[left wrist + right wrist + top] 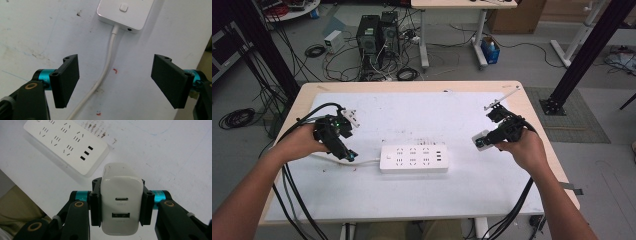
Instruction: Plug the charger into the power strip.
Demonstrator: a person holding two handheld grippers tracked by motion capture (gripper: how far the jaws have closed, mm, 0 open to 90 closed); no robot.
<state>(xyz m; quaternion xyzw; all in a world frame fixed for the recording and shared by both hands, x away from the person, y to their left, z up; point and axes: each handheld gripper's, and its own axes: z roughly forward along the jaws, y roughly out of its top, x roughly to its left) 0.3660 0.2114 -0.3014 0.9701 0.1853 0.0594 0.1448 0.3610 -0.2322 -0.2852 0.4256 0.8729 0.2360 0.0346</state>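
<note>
- Table (512,195): white mat covers most of the top, wood edge shows round it. Mat's scuffed, w/ a few red marks near the middle-left.
- Strip (413,159): white power strip lies flat at mat centre, between your two hands, long side running left-right. Sockets up; 3 small slots sit at its right end. In right gripper view it lies past the charger, upper left (67,145).
- Cord (106,72): white, leaves the strip's left end beside a small square button and runs toward your left hand. In left gripper view it passes between the jaws on the mat, touching neither.
- Left gripper (343,145): you hold it left of the strip, jaws pointing down at the cord. Jaws spread wide, nothing in them (115,83).
- Right gripper (482,141): you hold it right of the strip, apart from it, lifted off the mat. Jaws clamped on the charger's two sides (121,206).
- Charger (121,202): white wall charger, port face toward the cam, 2 ports stacked, oval one above a wider one. Prongs can't be seen. From above it's a small white block (482,140) at the gripper tip.
</note>
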